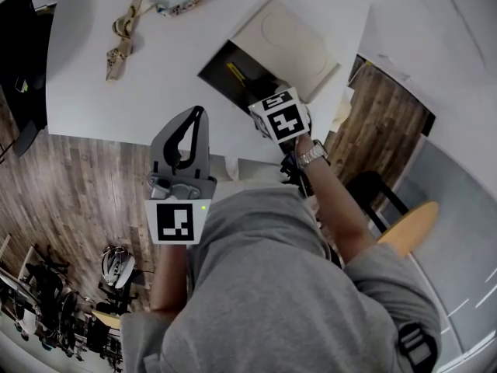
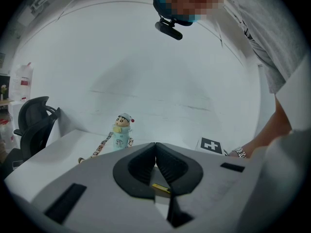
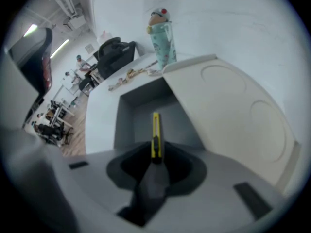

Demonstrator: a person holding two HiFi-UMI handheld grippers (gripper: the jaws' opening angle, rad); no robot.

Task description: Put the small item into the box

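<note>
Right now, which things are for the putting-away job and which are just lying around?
For the job: yellow cutter, held in the shut jaws of the right gripper; open box.
Just lying about: cartoon figure; patterned strap; left gripper, jaws shut, empty.

A slim yellow plastic utility knife [image 3: 155, 135] with a black slider points straight out over the dark inside of an open, shallow grey cardboard box [image 3: 141, 103], its near end pinched in the right gripper [image 3: 155, 160]. The box's pale lid [image 3: 228, 106] leans open on the right, and the box sits on the white table's near corner.
</note>
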